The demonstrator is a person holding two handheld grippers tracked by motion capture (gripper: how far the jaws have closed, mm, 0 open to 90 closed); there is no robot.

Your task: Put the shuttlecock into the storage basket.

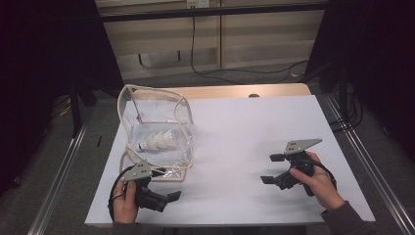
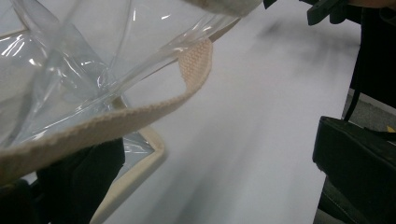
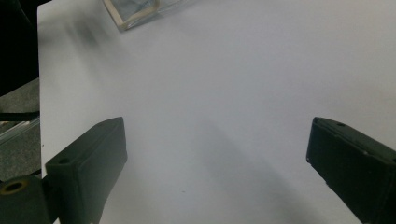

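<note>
Left gripper fingers spread wide: one finger sits under the clear bag's beige webbing trim, seen through the plastic; the other finger stands well apart on the open side, nothing pinched between them. The bag's near bottom corner lies just beside the inner finger, trim looping across above it.

Right gripper fingers also spread, one finger and its mate well apart, only bare white counter between them. They hover low over the sheet, pointing toward the bag, which is well ahead of them; one trimmed corner shows far beyond the fingertips.

Inside the bag, past the left fingers: a white shuttlecock lying on its side on the bag's floor.
</note>
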